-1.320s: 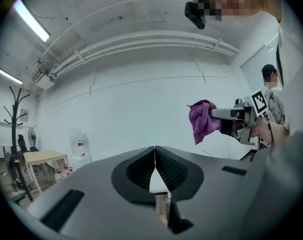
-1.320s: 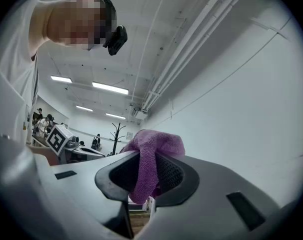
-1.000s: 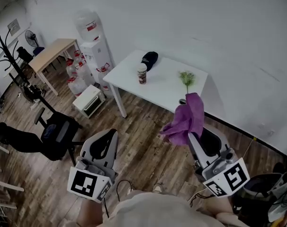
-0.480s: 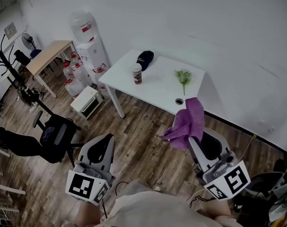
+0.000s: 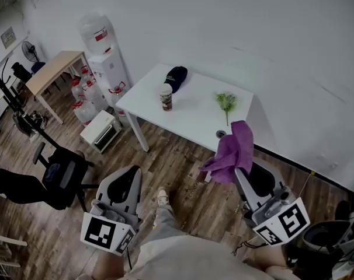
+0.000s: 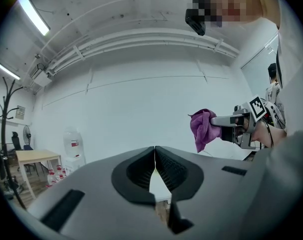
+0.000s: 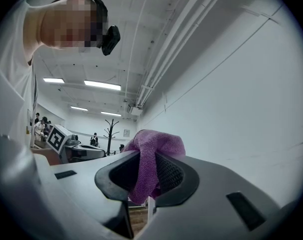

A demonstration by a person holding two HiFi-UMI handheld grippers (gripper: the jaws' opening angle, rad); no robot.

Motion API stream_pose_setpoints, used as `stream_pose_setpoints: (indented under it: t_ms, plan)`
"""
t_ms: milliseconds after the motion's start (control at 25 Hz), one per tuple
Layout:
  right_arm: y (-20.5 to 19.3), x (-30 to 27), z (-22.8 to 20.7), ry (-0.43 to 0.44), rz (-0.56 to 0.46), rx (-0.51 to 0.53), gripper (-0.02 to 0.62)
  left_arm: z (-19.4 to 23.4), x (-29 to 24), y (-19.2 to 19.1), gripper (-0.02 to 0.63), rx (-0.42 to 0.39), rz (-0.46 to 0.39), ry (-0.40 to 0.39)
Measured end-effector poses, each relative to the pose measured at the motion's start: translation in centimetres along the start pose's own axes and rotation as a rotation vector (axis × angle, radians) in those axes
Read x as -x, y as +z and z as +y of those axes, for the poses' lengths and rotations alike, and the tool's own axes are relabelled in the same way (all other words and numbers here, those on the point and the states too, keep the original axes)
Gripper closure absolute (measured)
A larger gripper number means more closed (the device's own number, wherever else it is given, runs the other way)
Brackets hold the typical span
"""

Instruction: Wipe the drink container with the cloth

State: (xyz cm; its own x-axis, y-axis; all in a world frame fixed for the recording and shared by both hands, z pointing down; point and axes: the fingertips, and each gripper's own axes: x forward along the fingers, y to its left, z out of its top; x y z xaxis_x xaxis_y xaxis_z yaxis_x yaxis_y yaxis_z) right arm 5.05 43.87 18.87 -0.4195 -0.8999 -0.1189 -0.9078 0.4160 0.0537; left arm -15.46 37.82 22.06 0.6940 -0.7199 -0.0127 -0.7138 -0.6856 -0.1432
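The drink container (image 5: 166,97), a brown cup with a white lid, stands on the white table (image 5: 194,118) near its far left part. My right gripper (image 5: 243,162) is shut on a purple cloth (image 5: 231,151), which bunches above its jaws; the same cloth (image 7: 150,165) fills the jaws in the right gripper view. My left gripper (image 5: 125,182) is shut with nothing between its jaws, low over the wooden floor. Both grippers hang well short of the table. In the left gripper view the cloth (image 6: 203,128) shows at the right.
A dark cap (image 5: 176,76) lies behind the cup. A green sprig (image 5: 226,102) and a small round hole (image 5: 221,134) are on the table's right part. A water dispenser (image 5: 101,51), spare bottles, a wooden desk (image 5: 51,72), a small oven (image 5: 99,130) and a black chair (image 5: 57,177) stand left.
The view has shifted so the table and cup sit slightly farther left and closer. Both grippers keep their grip and stay low in the frame. A shoe now shows on the floor.
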Motion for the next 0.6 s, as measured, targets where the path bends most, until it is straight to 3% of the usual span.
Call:
stream_pose_setpoints:
  t_ms: [360, 600]
  plan:
    - [-2.8, -10.5, -2.6, 0.035, 0.03, -0.045, 0.486, 8.0, -8.1, -2.1, 0.584, 0.015, -0.006, -0.056]
    - [-4.4, -18.7, -5.2, 0.003, 0.092, -0.044, 0.486, 14.3, -14.7, -4.4, 0.584, 0.031, 0.006, -0.115]
